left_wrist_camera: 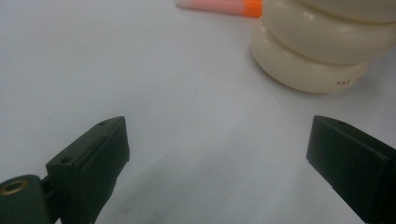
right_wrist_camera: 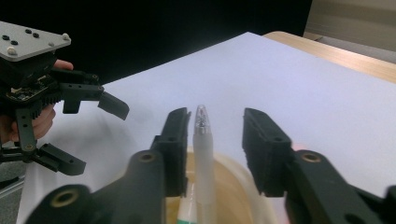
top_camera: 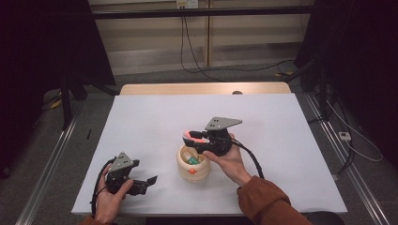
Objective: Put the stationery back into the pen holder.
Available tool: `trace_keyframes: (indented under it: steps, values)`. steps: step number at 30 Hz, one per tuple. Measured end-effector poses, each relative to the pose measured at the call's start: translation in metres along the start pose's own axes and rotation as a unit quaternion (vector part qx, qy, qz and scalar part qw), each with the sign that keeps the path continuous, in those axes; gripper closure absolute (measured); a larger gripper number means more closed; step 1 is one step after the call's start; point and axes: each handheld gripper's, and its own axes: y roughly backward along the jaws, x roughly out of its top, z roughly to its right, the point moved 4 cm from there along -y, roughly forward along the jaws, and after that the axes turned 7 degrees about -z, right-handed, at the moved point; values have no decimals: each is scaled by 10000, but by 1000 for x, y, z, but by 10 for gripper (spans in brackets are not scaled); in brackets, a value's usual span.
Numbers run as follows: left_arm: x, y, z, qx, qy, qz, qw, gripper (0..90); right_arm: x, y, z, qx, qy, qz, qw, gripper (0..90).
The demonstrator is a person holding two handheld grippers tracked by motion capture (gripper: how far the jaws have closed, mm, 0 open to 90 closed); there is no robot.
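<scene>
The right hand-held gripper [right_wrist_camera: 212, 154] stands released over the cream pen holder [top_camera: 193, 164], a whitish pen [right_wrist_camera: 203, 158] apparently dropped in; the pink highlighter [left_wrist_camera: 219, 6] waits on the desk [top_camera: 141, 136]; the left hand-held gripper [left_wrist_camera: 215, 163] gapes idle.

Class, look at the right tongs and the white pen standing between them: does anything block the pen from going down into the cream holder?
Nothing visible does. The white pen stands between the open right tongs, directly over the cream holder, beside a green-capped pen already inside.
</scene>
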Motion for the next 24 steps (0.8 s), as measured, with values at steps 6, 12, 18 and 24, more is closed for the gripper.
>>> trace_keyframes:
  steps: [6,12,18,24]
  values:
    - [0,0,0,4,9,20,10000,58,3,10,8,-123,-84,-15,9999,393]
    - [0,0,0,-1,9,-5,10000,58,3,26,26,-316,-286,-54,9991,283]
    - [0,-1,1,-22,-29,-10,10000,58,-2,30,39,-424,-412,-153,9981,287]
    - [0,0,0,-23,-23,-10,10000,58,-14,31,57,-666,-550,-363,9956,326]
